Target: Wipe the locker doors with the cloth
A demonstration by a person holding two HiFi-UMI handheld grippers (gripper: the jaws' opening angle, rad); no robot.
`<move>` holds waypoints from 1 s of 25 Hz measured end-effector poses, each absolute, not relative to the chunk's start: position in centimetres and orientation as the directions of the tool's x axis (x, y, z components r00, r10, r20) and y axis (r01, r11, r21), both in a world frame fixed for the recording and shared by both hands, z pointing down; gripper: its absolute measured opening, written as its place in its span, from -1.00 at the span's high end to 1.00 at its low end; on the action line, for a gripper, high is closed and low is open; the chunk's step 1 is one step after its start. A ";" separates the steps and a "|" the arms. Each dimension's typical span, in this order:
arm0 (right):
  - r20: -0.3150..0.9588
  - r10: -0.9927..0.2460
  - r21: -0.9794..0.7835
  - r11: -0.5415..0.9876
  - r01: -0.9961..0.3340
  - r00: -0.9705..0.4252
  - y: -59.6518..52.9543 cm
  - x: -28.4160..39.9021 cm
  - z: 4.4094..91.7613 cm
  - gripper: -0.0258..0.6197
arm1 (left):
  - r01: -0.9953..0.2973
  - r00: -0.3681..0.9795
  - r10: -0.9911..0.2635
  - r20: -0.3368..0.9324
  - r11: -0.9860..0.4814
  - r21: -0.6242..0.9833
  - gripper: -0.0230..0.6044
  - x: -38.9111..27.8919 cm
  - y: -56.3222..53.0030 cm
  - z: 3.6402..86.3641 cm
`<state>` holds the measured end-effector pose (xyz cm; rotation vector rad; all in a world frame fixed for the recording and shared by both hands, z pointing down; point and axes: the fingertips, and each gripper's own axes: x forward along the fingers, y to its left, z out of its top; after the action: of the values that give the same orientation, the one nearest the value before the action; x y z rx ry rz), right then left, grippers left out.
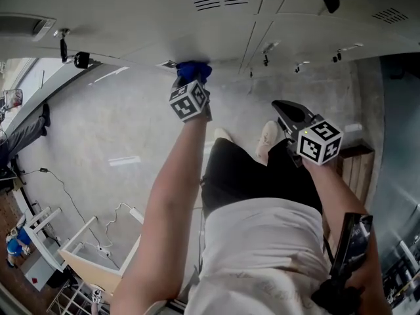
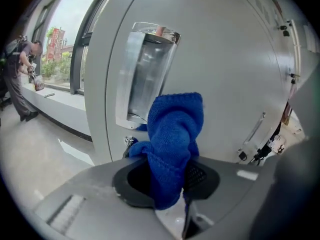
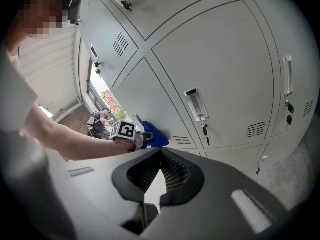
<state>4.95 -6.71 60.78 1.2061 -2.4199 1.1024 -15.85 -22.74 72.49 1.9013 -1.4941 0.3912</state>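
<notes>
The blue cloth (image 1: 193,71) is bunched between the jaws of my left gripper (image 1: 191,83), which is shut on it. It is pressed against the grey locker door (image 1: 216,31). In the left gripper view the cloth (image 2: 174,144) stands up from the jaws just below the door's clear handle (image 2: 146,74) and beside a small lock (image 2: 129,140). My right gripper (image 1: 283,108) hangs back from the lockers, over the person's legs, shut and holding nothing. The right gripper view shows its jaws (image 3: 160,156) closed, and beyond them the left gripper (image 3: 126,131) and the cloth (image 3: 155,137) on the locker bank (image 3: 225,69).
A wooden frame (image 1: 85,254) and cables lie on the floor at lower left. A slatted wooden bench (image 1: 356,166) stands at the right by the lockers. In the left gripper view a person (image 2: 17,79) stands far off by the windows. More locker doors with vents and handles (image 3: 287,76) extend to the right.
</notes>
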 end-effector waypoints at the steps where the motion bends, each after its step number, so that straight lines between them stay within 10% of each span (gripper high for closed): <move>1: 0.492 -0.591 -0.525 0.385 -0.759 -0.640 -6.8 4.7 60.8 0.90 | -0.933 0.308 -0.738 0.601 -0.112 0.341 0.55 -15.8 -22.7 72.4; 18: 0.513 -0.571 -0.527 0.380 -0.760 -0.641 -5.9 2.6 61.5 0.90 | -0.961 0.084 -0.842 0.533 0.073 0.267 0.55 -26.3 -20.8 69.5; 25: 0.509 -0.578 -0.521 0.383 -0.762 -0.638 -5.9 2.7 61.3 0.90 | -0.967 0.212 -0.829 0.517 -0.101 0.236 0.54 -24.3 -22.7 69.3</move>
<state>2.66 -5.87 61.30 1.1886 -2.4006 1.1015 -24.31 -22.68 69.35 1.9703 -1.6567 0.3452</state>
